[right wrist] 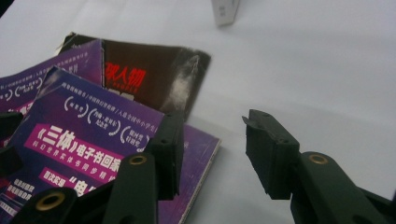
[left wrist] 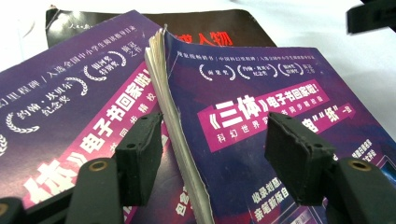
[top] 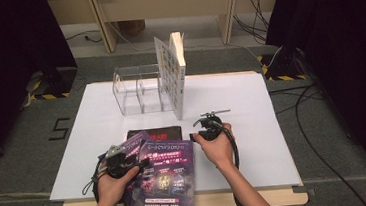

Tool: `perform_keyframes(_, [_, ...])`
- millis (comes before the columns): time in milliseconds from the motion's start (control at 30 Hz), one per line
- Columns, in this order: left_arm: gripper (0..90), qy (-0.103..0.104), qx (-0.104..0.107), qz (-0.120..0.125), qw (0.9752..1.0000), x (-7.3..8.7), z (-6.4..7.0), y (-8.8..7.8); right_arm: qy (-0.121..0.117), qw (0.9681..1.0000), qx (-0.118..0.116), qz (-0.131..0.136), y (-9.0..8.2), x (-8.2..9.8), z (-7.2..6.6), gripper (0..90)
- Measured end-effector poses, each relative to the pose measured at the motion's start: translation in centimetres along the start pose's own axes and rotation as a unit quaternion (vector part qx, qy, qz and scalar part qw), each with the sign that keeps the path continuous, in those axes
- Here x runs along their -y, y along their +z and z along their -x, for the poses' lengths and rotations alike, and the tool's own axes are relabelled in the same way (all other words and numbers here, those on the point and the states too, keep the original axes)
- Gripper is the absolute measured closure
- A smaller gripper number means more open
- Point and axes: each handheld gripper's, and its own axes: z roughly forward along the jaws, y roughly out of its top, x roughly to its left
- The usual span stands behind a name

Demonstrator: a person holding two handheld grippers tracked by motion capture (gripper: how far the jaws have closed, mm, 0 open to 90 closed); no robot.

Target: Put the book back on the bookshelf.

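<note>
white table top (top: 253, 127) carries all items. clear acrylic rack (top: 137, 89) stands at the far side, with one book (top: 174, 73) upright against its right end. near edge: three books in a loose overlapping pile. top purple book (top: 165, 177) lies flat, overhanging the near edge of the table; second purple book (top: 135, 143) sits partly under it to the left; dark book with red lettering (top: 159, 133) lies beneath both, toward the rack. left gripper (left wrist: 212, 154), jaws wide, straddles the top purple book's left page edge, pads not pressing. right gripper (right wrist: 212, 156), jaws wide, hovers at that book's far right corner, nothing between the pads.
</note>
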Motion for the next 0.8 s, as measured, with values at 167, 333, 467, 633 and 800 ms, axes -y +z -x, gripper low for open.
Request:
perform_keyframes(167, [36.6, -0.003, -0.003, 0.000, 1.0000, 0.1, -0.1, 0.0, -0.004, 0.9999, -0.003, -0.014, 1.2, 0.5, -0.2, 56.9])
perform_keyframes(333, [37.0, -0.007, -0.005, 0.002, 1.0000, 0.3, -0.3, -0.3, -0.001, 0.9995, -0.011, -0.030, 2.4, 0.4, -0.2, 55.6])
perform_keyframes(467, [37.0, -0.006, -0.005, 0.003, 1.0000, 0.5, -0.3, -0.4, 0.005, 0.9993, -0.012, -0.035, 2.8, 0.3, -0.1, 55.2])
perform_keyframes(633, [37.1, 0.004, -0.008, 0.001, 1.0000, 0.6, -0.1, -0.5, 0.011, 0.9989, -0.018, -0.042, 3.4, 0.4, 0.1, 54.3])
perform_keyframes(800, [37.0, 0.002, -0.008, 0.000, 1.0000, 0.6, 0.0, -0.5, 0.015, 0.9988, -0.022, -0.040, 3.7, 0.4, 0.0, 52.8])
